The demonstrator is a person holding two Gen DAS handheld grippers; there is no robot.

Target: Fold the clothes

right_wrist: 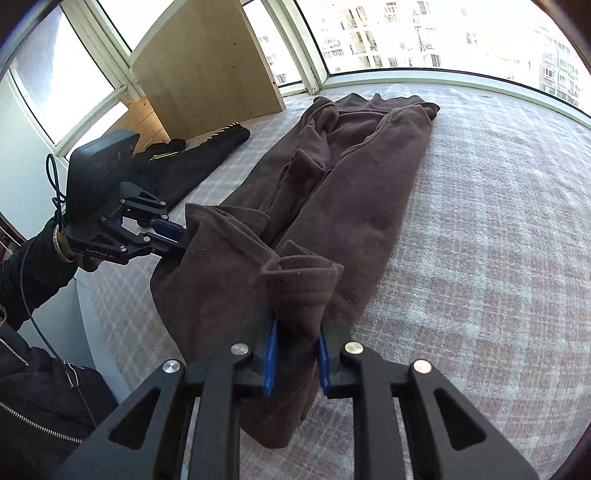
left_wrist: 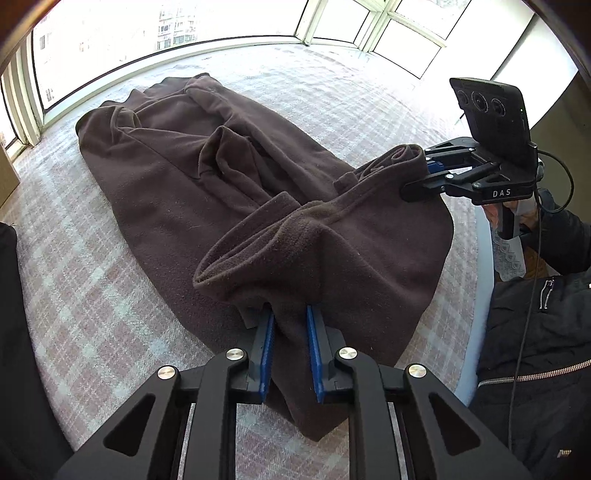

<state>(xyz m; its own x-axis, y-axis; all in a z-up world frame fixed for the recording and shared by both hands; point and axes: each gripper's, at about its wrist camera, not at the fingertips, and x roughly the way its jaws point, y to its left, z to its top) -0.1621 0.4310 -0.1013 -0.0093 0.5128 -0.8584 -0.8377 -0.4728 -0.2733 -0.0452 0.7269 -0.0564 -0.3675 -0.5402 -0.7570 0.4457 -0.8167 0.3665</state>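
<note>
Brown fleece trousers [left_wrist: 207,177] lay spread on a bed with a pale pink-and-white checked bedcover [left_wrist: 92,295], the far end reaching toward the window [left_wrist: 155,29]. Their near end was lifted off the cover and bunched between both pairs of fingers. The left gripper [left_wrist: 290,354] had its blue-padded fingers [left_wrist: 264,350] drawn narrow on a thick fold of the fabric, which rose ahead of the fingertips into a rolled hem and hung down below them. The right gripper [right_wrist: 297,362] held the other side of the same end: its fingers [right_wrist: 271,358] pressed close on a gathered cuff that stood up just beyond the tips. In the right wrist view the left gripper appeared to the left of the right fingers, clamped on the cloth's edge; in the left wrist view the right gripper sat to the right and ahead of the left fingers. Between the two grips the fleece sagged in a loose ridge. Beyond the left gripper, a black garment [right_wrist: 199,162] lay beside a wooden panel [right_wrist: 207,62]. A person's dark zipped jacket [left_wrist: 535,350] showed at the bed's edge.
</note>
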